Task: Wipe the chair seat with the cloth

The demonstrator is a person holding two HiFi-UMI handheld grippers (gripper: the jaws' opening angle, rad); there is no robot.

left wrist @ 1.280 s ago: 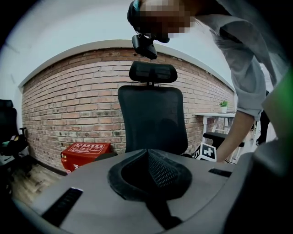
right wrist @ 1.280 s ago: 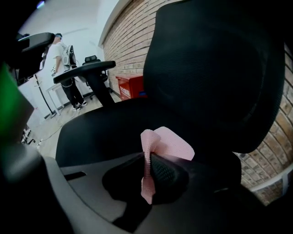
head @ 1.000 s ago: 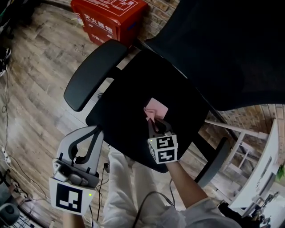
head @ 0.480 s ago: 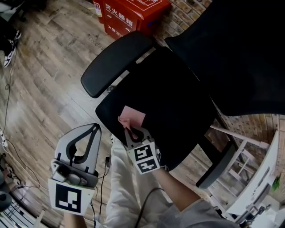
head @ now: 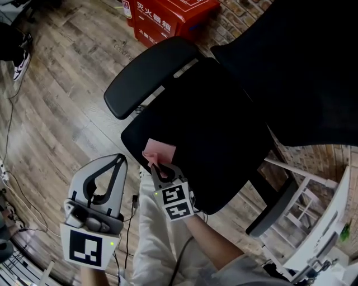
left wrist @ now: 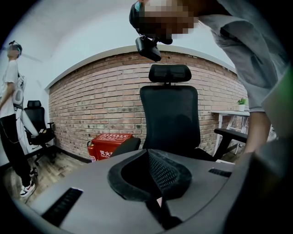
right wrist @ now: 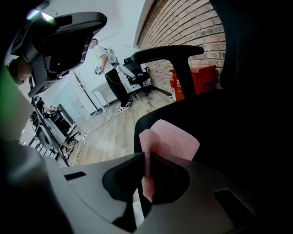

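Observation:
A black office chair seat fills the middle of the head view. A pink cloth lies on the seat's front left corner, and my right gripper is shut on its near edge. In the right gripper view the cloth spreads flat on the seat beyond the jaws, with a fold pinched upright between them at the right gripper. My left gripper hangs off the seat's front left, over the floor, shut with nothing in it. In its own view the left gripper faces the chair's backrest.
The chair's left armrest juts out beside the cloth, the right armrest at the lower right. A red box stands on the wooden floor by the brick wall. A white desk frame is at right. A person stands far off.
My right gripper has dragged the pink cloth from the seat's middle to its front left corner. The left gripper has stayed in place, shut.

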